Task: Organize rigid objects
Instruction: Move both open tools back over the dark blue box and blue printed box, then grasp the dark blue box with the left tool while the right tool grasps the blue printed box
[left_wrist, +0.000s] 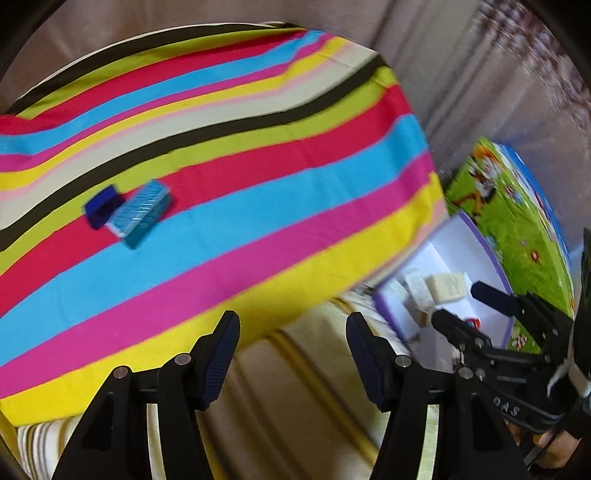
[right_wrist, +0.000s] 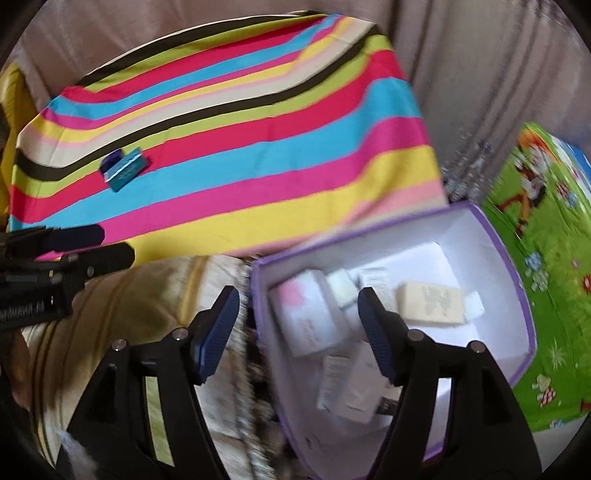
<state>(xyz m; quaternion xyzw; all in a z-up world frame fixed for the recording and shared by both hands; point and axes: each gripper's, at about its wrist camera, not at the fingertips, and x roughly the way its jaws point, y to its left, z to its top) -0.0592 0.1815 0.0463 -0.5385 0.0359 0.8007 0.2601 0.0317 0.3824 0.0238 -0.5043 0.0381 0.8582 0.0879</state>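
Note:
A teal box (left_wrist: 142, 212) and a dark blue box (left_wrist: 101, 206) lie side by side on the striped cloth (left_wrist: 258, 166); both also show in the right wrist view, teal box (right_wrist: 127, 172) and blue box (right_wrist: 110, 161). A purple-rimmed white box (right_wrist: 517, 288) holds several small white and cream boxes, among them a cream box (right_wrist: 430, 302). My left gripper (left_wrist: 293, 354) is open and empty over the cream bedding. My right gripper (right_wrist: 299, 328) is open and empty above the white box's left rim. The right gripper also shows in the left wrist view (left_wrist: 469, 306).
A green cartoon-printed mat (right_wrist: 546, 258) lies to the right of the white box. Beige curtains (right_wrist: 461, 74) hang behind. Cream striped bedding (left_wrist: 295, 406) lies in front of the striped cloth. The left gripper shows at the left of the right wrist view (right_wrist: 107, 245).

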